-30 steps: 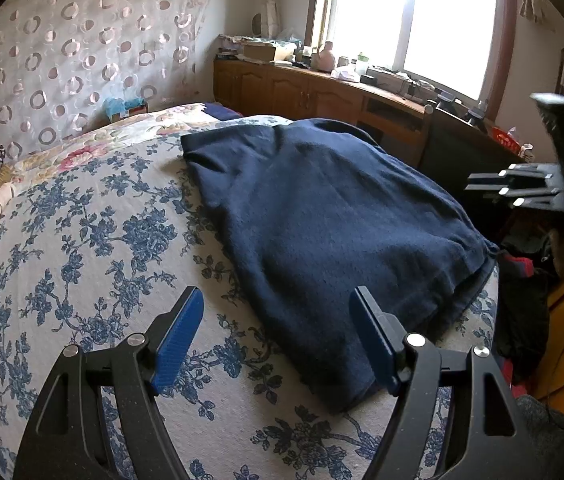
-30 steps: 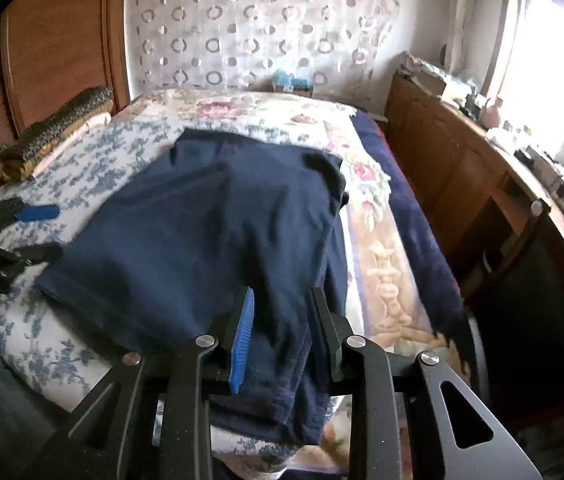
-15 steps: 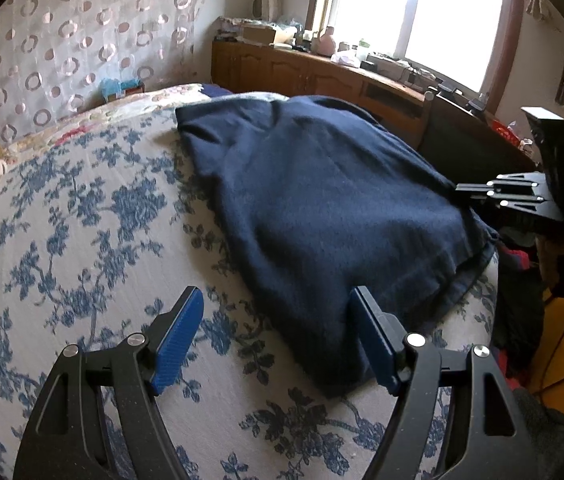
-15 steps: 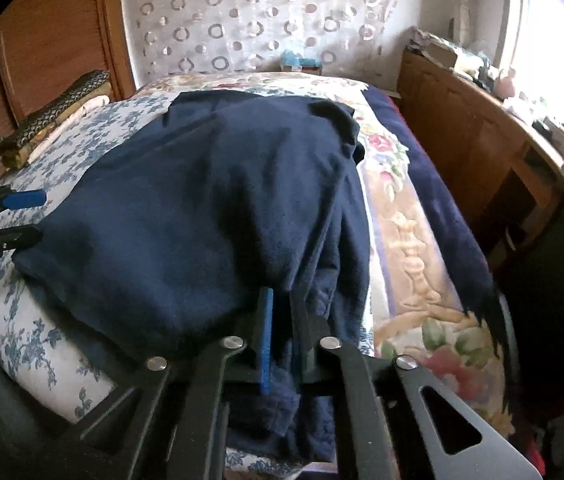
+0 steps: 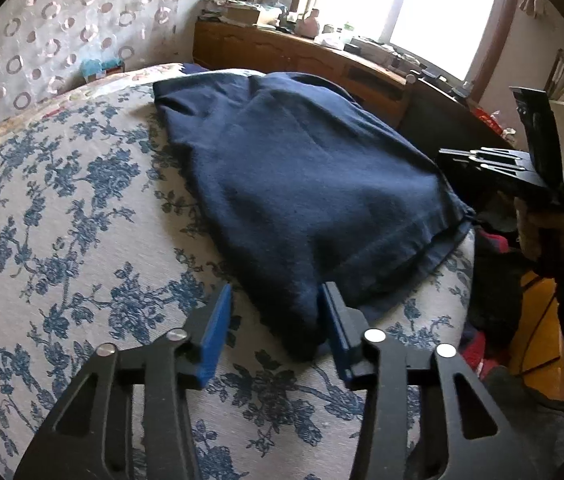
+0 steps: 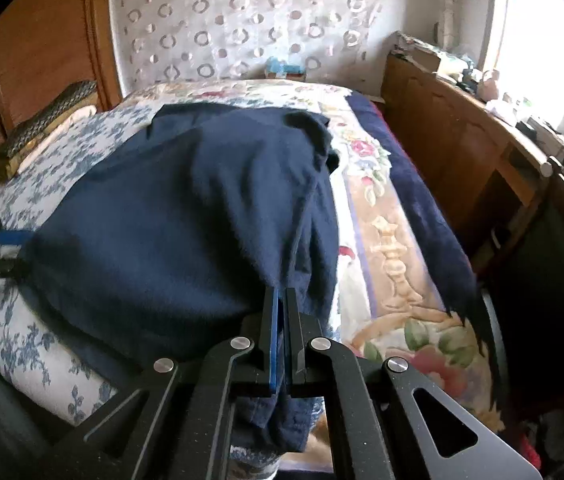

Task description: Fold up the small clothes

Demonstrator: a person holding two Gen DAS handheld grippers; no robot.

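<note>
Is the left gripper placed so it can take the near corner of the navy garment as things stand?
Probably yes. The navy garment's corner already lies between the left gripper's jaws, which have just been closing, with nothing on the floral bedspread blocking them.

Navy blue garment [image 5: 302,184] on a bed's white coverlet [image 5: 61,240] printed with blue flowers; black tools carry blue pads [image 5: 213,332]

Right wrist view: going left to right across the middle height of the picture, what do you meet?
Left gripper at the left edge → blue-flowered bedspread → navy garment → floral-bordered bed cover → dark blue blanket edge → wooden cabinet.
</note>
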